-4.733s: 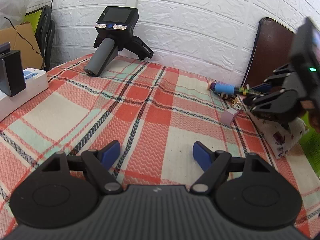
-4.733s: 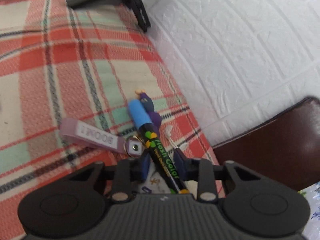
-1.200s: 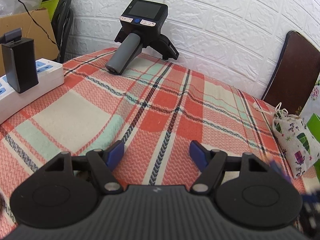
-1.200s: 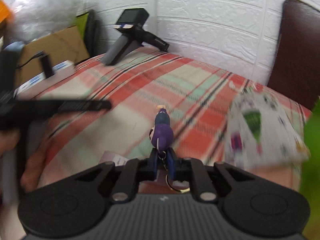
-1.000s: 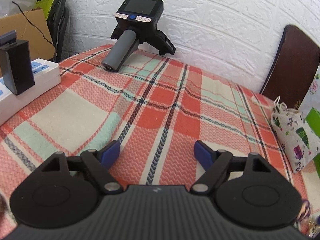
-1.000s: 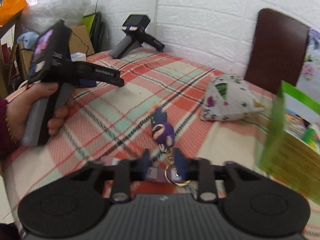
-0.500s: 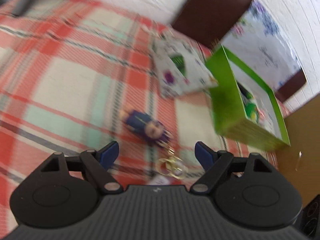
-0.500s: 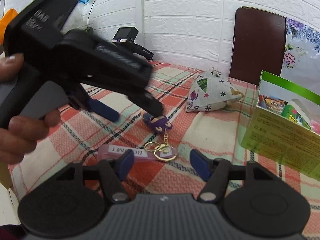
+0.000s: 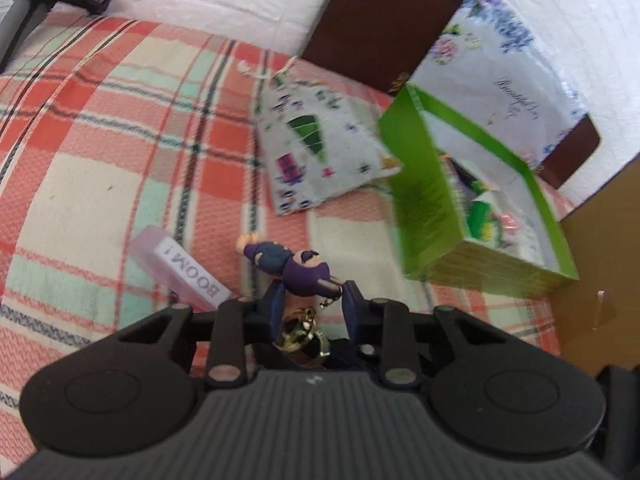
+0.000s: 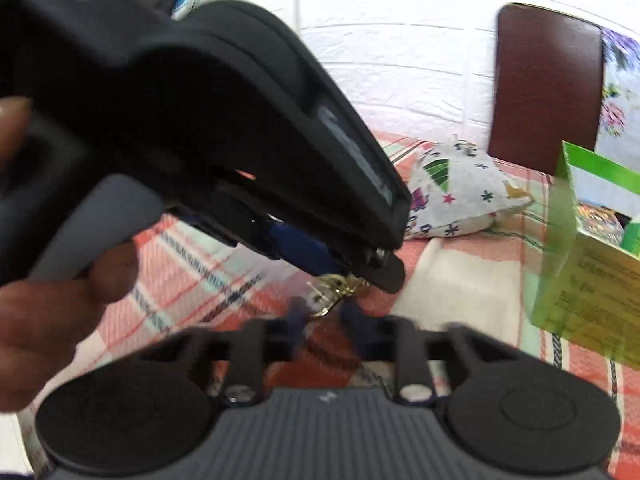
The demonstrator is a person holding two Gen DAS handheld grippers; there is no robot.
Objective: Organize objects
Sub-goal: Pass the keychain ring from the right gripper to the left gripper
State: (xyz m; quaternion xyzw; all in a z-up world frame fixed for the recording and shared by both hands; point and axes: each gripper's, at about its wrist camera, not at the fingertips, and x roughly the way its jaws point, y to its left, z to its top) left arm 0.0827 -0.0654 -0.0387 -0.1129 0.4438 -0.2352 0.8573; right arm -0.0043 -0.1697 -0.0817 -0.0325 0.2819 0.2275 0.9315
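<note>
Two grippers met over one keychain, mid-handover, at the lower centre of both wrist views.

Left gripper (image 9: 312, 300) was closing its jaws around the purple figure keychain (image 9: 296, 266), the figure's head between the blue pads and apparently gripped; the gold ring (image 9: 298, 330) hung behind them. Right gripper (image 10: 326, 320) stood shut, though blur hid whether it pinched the ring (image 10: 334, 288). The pink tag (image 9: 180, 272) lay on the plaid cloth (image 9: 80, 184) at left centre. Likely next: right lets go, left carries the keychain toward the green box (image 9: 472, 200) at right. The box's tall near wall called for a lift; the printed pouch (image 9: 320, 148) lay just beside it, with free cloth to the left.
</note>
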